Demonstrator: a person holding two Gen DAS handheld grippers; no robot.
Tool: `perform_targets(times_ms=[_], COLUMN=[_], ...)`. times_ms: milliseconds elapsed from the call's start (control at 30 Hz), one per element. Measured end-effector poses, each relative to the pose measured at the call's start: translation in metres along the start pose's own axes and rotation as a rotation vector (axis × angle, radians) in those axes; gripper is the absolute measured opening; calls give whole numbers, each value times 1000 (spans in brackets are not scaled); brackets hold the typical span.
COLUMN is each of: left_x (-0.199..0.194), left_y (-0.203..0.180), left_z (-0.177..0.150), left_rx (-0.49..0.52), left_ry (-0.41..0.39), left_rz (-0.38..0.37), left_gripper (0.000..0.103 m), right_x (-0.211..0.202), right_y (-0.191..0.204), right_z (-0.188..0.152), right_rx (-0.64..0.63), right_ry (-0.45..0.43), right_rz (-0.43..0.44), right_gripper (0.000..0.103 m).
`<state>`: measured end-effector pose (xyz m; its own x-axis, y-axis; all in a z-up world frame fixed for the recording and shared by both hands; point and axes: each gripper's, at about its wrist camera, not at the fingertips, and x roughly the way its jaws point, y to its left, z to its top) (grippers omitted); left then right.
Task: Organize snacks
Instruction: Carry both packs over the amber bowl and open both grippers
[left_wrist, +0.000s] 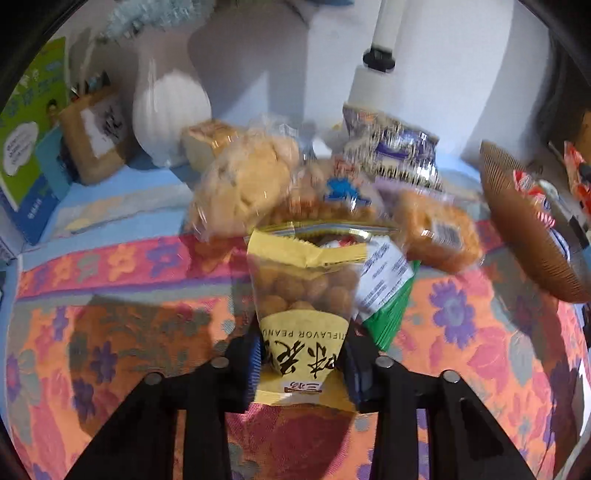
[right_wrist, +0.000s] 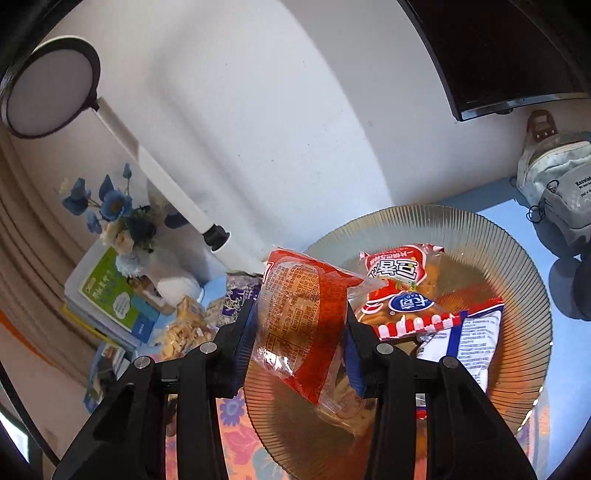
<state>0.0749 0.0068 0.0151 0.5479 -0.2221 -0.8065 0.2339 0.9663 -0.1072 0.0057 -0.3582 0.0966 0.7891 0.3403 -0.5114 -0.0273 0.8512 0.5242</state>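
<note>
Left claw (left_wrist: 301, 363): pinching peanut bag (left_wrist: 303, 295).
Right claw (right_wrist: 299, 347): pinching red packet (right_wrist: 299, 317) above ribbed bowl (right_wrist: 517, 258).
Done: two packets (right_wrist: 424, 295) in bowl.
Left: snack pile (left_wrist: 314, 184) on tabletop (left_wrist: 110, 332).

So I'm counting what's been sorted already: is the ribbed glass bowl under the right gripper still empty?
No: the ribbed glass bowl already holds at least two snack packets, one red and one blue-and-white.

Floral cloth tabletop (left_wrist: 110, 302), snack pkts pile (left_wrist: 243, 184), ribbed dish (right_wrist: 480, 236), prob. books (left_wrist: 26, 147)
</note>
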Motion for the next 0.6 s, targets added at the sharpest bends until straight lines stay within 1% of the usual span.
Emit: perform_targets(times_ms=[67, 133, 200, 267, 333, 367, 467, 533, 567, 600], left_x=[-27, -62, -89, -103, -115, -119, -116, -105, -95, -82], left_y=[-2, -12, -27, -46, -77, -90, -145, -176, -189, -206], left_z=[5, 18, 41, 61, 82, 89, 106, 111, 111, 111], left_rx=[3, 38, 49, 63, 105, 124, 201, 231, 245, 269], left_ry=[-66, -143, -192, -222, -256, -265, -280, -251, -223, -176], left_rz=[15, 31, 6, -29, -98, -119, -169, -227, -257, -287], left_gripper=[34, 34, 34, 34, 34, 34, 34, 35, 38, 45], right_x=[-8, -21, -31, -39, -44, -46, -47, -43, -39, -35], right_y=[-1, 1, 1, 2, 1, 0, -11, -24, -30, -34], right_z=[6, 18, 30, 42, 49, 51, 59, 62, 63, 62], right_rx=[-16, -48, -67, -80, -90, -92, -79, -55, -46, -40], right_ry=[-7, -27, -40, -48, -50, -48, -37, -23, -13, -2], right_rz=[-5, -22, -35, -50, -78, -93, -129, -155, -165, -171], right_gripper=[41, 41, 41, 41, 41, 41, 41, 41, 43, 46])
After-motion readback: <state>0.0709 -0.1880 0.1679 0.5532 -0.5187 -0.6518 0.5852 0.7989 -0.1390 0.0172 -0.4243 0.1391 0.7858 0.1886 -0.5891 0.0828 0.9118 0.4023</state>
